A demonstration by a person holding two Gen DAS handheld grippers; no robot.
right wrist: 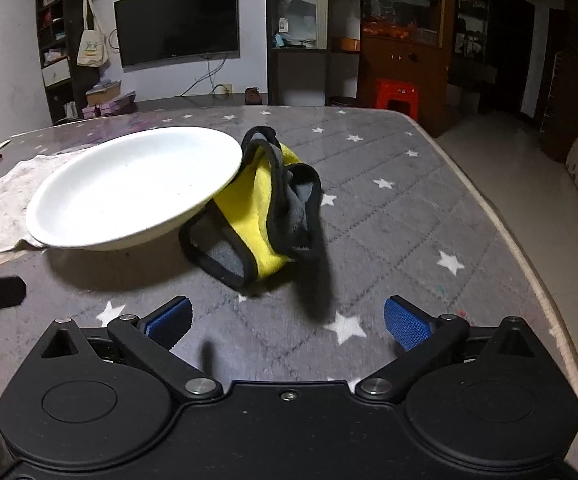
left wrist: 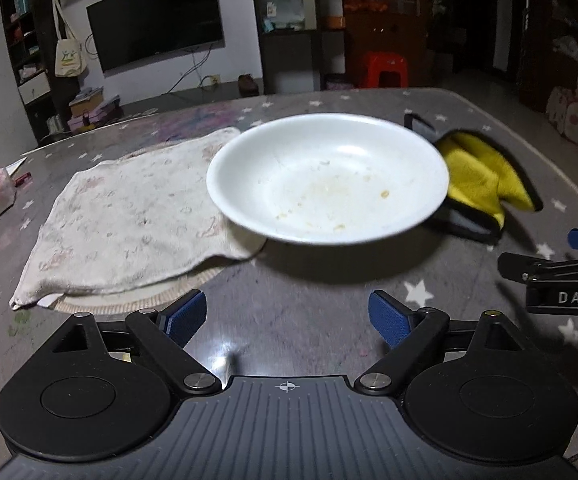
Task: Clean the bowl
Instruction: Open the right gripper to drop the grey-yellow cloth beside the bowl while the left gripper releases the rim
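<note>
Lying mid-frame beyond the left gripper, jaws gaping, nothing between: white bowl, crumbs and smears showing inside, leaning on yellow cloth. Right gripper likewise gaping empty.

Grey star-print table: white bowl, beige towel, yellow-grey cloth

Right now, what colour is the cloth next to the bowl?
The cloth is yellow with grey patches and black edging, clearest in the right wrist view.
</note>
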